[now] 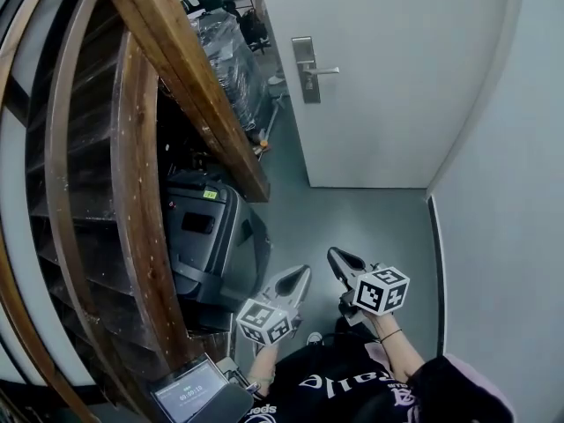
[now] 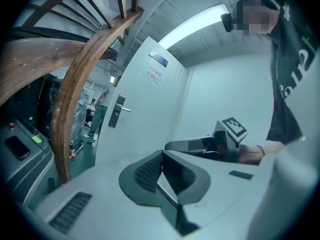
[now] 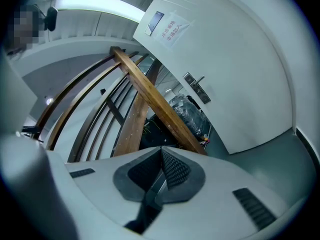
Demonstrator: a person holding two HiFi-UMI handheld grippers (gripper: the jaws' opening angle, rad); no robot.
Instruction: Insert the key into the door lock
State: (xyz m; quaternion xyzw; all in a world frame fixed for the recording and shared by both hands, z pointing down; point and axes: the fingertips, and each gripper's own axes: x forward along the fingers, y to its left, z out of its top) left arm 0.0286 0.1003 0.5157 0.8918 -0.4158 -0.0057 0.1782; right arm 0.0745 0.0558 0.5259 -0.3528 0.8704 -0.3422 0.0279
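- Progress: none of the insertion shows as done. On the white door [image 1: 397,86], the lock plate [image 1: 305,76] with its lever handle [image 1: 324,70] carries no key, as far as its small size allows you to tell.
- Key: it appears in no view, neither at the lock nor between either pair of jaws.
- Left gripper [image 1: 304,272]: the jaws are pressed together with nothing between them. You hold it low, close to your body, aimed toward the door and well apart from the lock.
- Right gripper [image 1: 335,255]: the jaws likewise meet on nothing. It sits just beside the left gripper, slightly ahead.
- Remaining, as a judgement: the whole task, meaning to obtain the key, approach the lock plate, align and insert.
- Surroundings: a wooden stair rail [image 1: 189,77] runs along your left.
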